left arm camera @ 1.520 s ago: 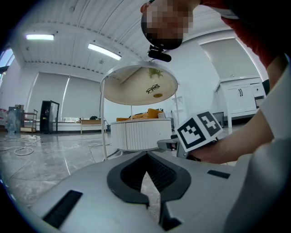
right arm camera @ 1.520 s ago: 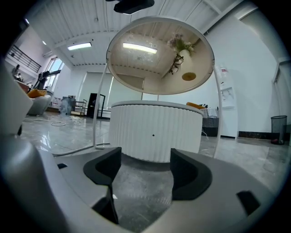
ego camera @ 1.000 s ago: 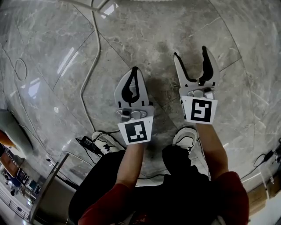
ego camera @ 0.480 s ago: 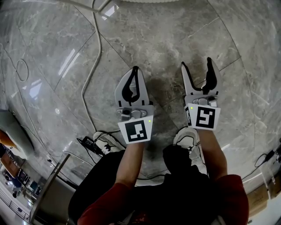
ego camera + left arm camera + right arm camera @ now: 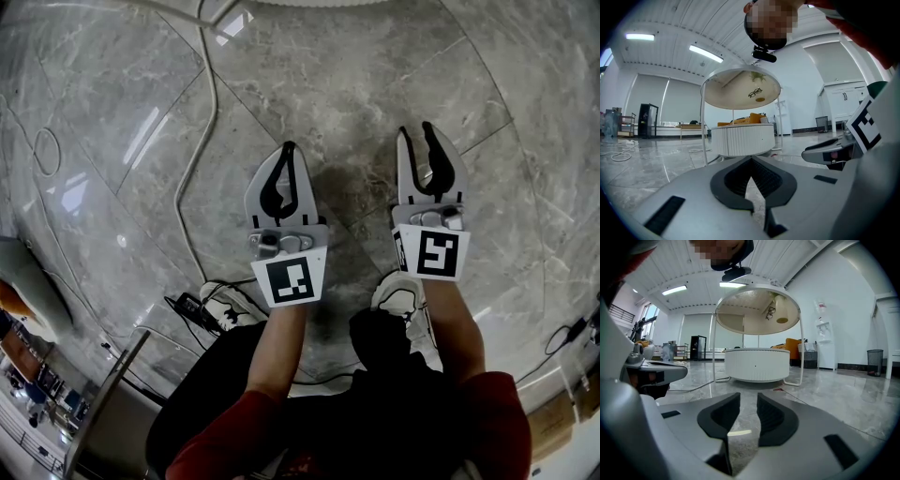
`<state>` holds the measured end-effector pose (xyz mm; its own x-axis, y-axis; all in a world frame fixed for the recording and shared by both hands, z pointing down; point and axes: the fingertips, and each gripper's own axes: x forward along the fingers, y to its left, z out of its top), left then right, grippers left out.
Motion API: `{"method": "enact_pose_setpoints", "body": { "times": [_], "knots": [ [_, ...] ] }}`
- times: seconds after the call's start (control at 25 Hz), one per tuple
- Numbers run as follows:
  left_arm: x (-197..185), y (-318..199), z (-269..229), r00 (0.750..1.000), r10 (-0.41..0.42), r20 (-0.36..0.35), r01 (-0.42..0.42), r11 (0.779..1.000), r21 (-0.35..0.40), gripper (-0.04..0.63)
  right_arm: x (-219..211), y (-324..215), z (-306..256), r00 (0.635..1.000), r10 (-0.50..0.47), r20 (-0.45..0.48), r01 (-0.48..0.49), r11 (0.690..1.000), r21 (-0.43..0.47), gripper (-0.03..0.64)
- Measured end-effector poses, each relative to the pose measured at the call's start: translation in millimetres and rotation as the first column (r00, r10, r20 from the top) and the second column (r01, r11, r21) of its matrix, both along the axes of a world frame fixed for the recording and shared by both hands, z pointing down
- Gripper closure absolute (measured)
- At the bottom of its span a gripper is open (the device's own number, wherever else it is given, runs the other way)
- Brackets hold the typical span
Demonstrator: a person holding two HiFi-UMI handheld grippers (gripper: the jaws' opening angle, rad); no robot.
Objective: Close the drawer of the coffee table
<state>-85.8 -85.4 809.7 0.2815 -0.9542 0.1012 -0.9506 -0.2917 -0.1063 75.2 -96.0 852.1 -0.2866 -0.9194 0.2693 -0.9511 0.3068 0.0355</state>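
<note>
Left gripper: jaws closed, tips meeting, nothing in them. Right gripper: jaws closing with a narrow gap left. Only floor shows through the gap, so nothing is held.

Both grippers hang side by side in front of me over bare marble. My shoes are at 6 o'clock below them, and a cable runs off at 10 o'clock from the left one.

The coffee table is at 12 o'clock in both gripper views. It's a white ribbed round drum inside a thin wire frame with a round top, and it stands well apart from both jaws. From here I can't tell where the drawer is or how far out it is. A small dot on the drum wall may be its knob.

Step, as I judge it: the approach. Nothing has been touched and the drawer has not been pushed.

The next move calls for closing the distance toward 12 o'clock, dropping to drum height and finding the drawer front. Then I'd set closed jaws flat against it and push straight in, keeping clear of the wire legs.
</note>
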Motion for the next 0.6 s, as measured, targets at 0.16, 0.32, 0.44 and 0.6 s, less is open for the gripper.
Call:
{"method": "enact_pose_setpoints", "body": {
  "times": [0.16,0.32,0.44,0.6],
  "knots": [
    [0,1,2,1.000,-0.002,-0.002,0.002,1.000,-0.004,0.583,-1,2,-1,1.000,-0.008,-0.003,0.008,1.000,0.005,0.588],
    [-2,0,0,1.000,0.008,0.003,-0.008,1.000,-0.008,0.583,-5,1,-5,1.000,-0.013,0.017,0.013,1.000,0.012,0.595],
    [-7,-3,-6,1.000,0.011,0.012,-0.011,1.000,0.006,0.583,-9,1,-9,0.999,-0.029,0.019,0.028,0.999,0.035,0.595],
    [-11,-9,-31,0.997,0.053,0.051,-0.054,0.998,0.030,0.583,-13,-1,-36,0.999,-0.031,0.029,0.029,0.996,0.085,0.594]
  ]
}}
